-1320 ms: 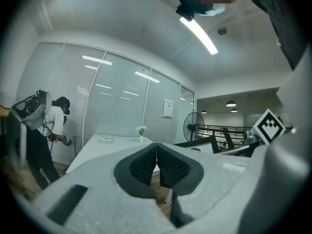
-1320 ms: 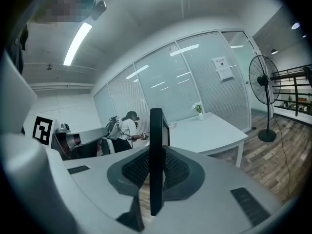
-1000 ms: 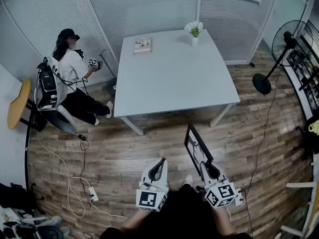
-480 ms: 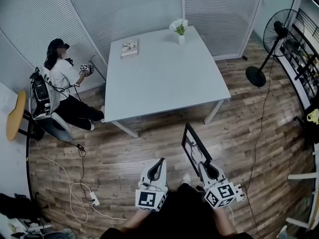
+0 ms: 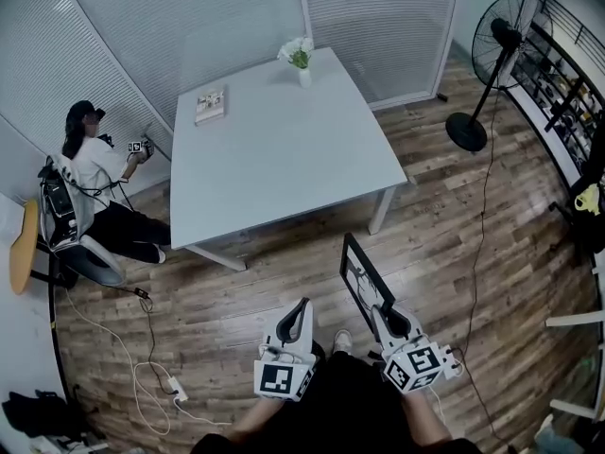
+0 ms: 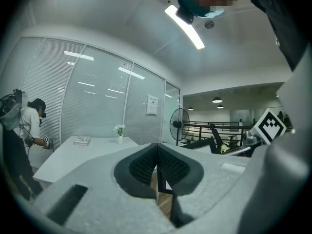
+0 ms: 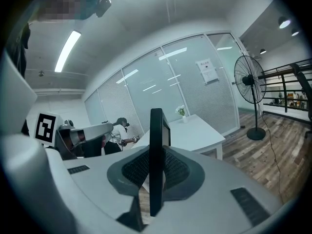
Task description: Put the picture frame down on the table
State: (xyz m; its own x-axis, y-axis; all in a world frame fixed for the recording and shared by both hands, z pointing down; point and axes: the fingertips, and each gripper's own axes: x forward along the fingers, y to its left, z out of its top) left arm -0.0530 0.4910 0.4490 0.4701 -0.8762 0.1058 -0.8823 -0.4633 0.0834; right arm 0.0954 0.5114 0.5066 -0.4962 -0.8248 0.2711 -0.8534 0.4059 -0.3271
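Since a second ago we have come closer to the table (image 5: 284, 159), carrying the picture frame (image 5: 362, 274). It stands upright, short of the table's near edge, clamped by its thin black edge between the narrowly parted jaws of our right gripper (image 5: 385, 312). Our left gripper (image 5: 302, 307), equally short of the table, is closed and empty. We cannot see the frame's lower end behind the jaws.
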